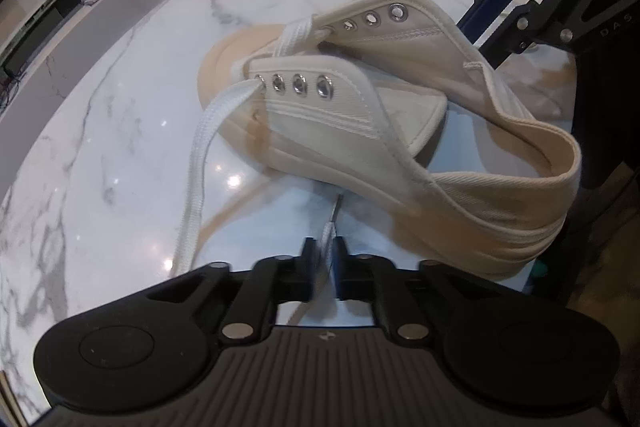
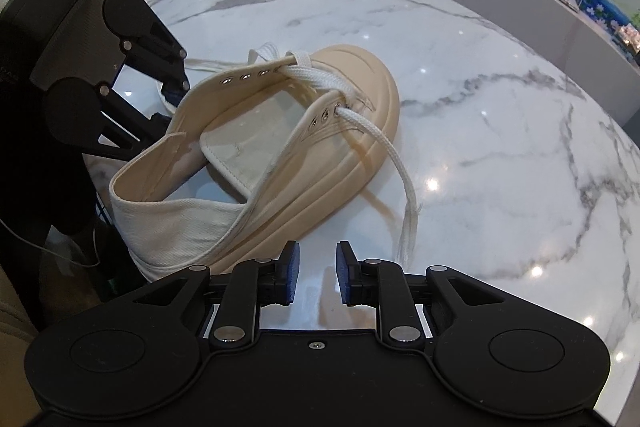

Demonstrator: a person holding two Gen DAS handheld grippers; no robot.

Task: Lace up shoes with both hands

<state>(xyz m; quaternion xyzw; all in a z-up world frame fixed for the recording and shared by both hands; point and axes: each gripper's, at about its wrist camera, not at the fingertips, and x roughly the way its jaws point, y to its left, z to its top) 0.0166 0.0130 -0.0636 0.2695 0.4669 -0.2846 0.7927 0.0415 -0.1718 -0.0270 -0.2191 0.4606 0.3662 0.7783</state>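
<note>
Shoe (image 1: 360,115) on table (image 1: 120,167), between grippers

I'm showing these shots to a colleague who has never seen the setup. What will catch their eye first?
The cream shoe lying mid-table on white marble, laced only through its front eyelets. Then the left claw, shut on a lace end beside the shoe, and the right claw, open over bare marble.

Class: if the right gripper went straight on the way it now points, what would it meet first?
Probably the bare marble tabletop: the right gripper points down between the shoe and the loose lace end.
</note>
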